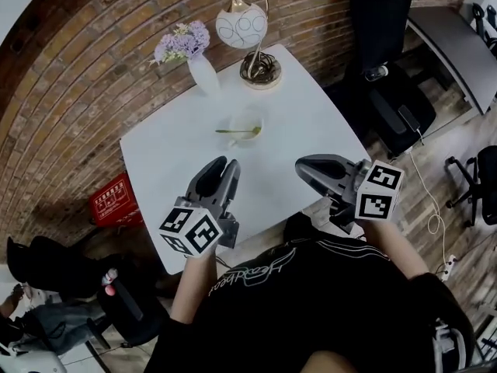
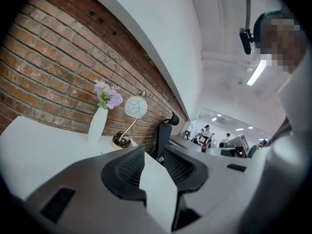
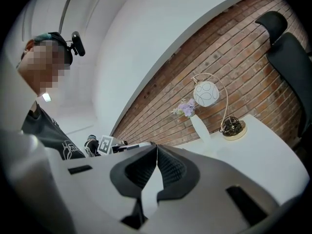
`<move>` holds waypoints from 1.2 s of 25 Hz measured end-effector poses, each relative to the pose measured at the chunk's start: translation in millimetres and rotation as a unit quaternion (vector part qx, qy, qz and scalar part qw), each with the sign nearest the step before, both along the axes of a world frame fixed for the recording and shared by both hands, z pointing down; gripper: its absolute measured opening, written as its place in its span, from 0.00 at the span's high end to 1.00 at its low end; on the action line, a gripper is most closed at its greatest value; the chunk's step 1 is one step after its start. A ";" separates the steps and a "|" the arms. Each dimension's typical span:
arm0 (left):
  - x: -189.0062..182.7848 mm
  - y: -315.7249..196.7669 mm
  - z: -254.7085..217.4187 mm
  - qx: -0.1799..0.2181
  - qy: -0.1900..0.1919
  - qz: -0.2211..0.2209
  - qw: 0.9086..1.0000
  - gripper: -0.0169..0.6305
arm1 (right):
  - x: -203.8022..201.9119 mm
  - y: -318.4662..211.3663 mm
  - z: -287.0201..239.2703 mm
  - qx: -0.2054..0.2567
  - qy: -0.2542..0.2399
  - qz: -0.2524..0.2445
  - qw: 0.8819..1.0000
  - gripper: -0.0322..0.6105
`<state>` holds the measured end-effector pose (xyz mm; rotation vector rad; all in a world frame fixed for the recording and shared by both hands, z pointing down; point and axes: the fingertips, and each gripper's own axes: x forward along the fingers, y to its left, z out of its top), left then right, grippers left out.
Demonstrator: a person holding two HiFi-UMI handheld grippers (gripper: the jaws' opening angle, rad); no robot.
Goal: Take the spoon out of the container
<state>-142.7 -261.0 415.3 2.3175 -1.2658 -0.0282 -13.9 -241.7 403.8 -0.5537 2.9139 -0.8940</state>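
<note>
A clear glass container (image 1: pixel 247 124) stands on the white table (image 1: pixel 171 162), a little behind its middle. A greenish spoon (image 1: pixel 238 131) lies across it, handle pointing left. My left gripper (image 1: pixel 226 166) hovers over the near part of the table, short of the container, jaws apart and empty; the left gripper view shows the gap (image 2: pixel 153 152). My right gripper (image 1: pixel 302 165) hangs to the right at about the same distance, its jaws meeting at the tips (image 3: pixel 156 147) with nothing held. Neither gripper view shows the container or spoon.
A white vase of purple flowers (image 1: pixel 203 74) and a globe lamp on a gold base (image 1: pixel 247 37) stand at the table's far edge against a brick wall. A red box (image 1: pixel 112 200) sits on the floor at left; black office chairs (image 1: pixel 388 92) at right.
</note>
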 end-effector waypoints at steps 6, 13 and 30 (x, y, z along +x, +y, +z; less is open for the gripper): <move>-9.1 -42.7 29.7 -0.037 -0.005 -0.034 0.999 0.78 | 2.3 -41.0 16.5 -0.021 0.005 -0.018 1.000 0.95; -30.0 -74.5 68.6 -0.078 -0.016 -0.089 0.993 0.73 | 1.9 -71.7 44.3 -0.052 0.008 -0.035 0.998 0.95; -52.9 -125.0 140.4 -0.150 -0.001 -0.146 0.978 0.74 | -0.9 -112.6 78.0 -0.088 0.031 -0.058 0.994 0.95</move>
